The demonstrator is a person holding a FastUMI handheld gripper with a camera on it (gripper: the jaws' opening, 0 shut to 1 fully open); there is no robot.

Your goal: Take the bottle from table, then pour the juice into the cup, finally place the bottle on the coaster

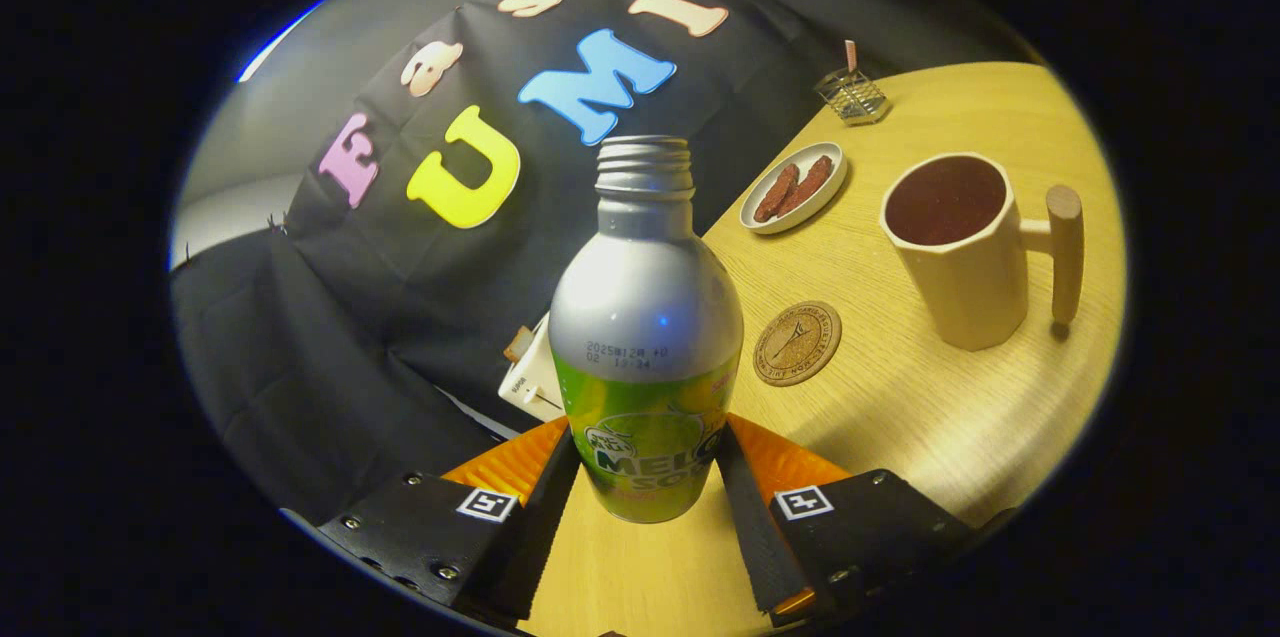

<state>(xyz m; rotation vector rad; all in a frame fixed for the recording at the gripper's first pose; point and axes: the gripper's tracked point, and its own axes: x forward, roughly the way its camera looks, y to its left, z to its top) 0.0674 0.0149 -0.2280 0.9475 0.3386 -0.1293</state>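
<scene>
Between the fingers (pixel 645 477), which clamp its lower body from both sides, the uncapped bottle (pixel 645 337) rides upright, presumably to avoid spilling, with cup (pixel 960 247) and coaster (pixel 797 343) beyond on the table (pixel 900 417).

Colours on the table, as we see them

We see a bottle (pixel 645 337) with a silver top and bare threaded neck, and a green label with white letters. The cup (pixel 968 252) is cream with a pale wooden handle and dark red inside. The coaster (pixel 797 343) is brown cork with a round dark print. The plate (pixel 795 189) is white, holding reddish-brown pieces. The table (pixel 930 417) is light yellow wood grain.
</scene>
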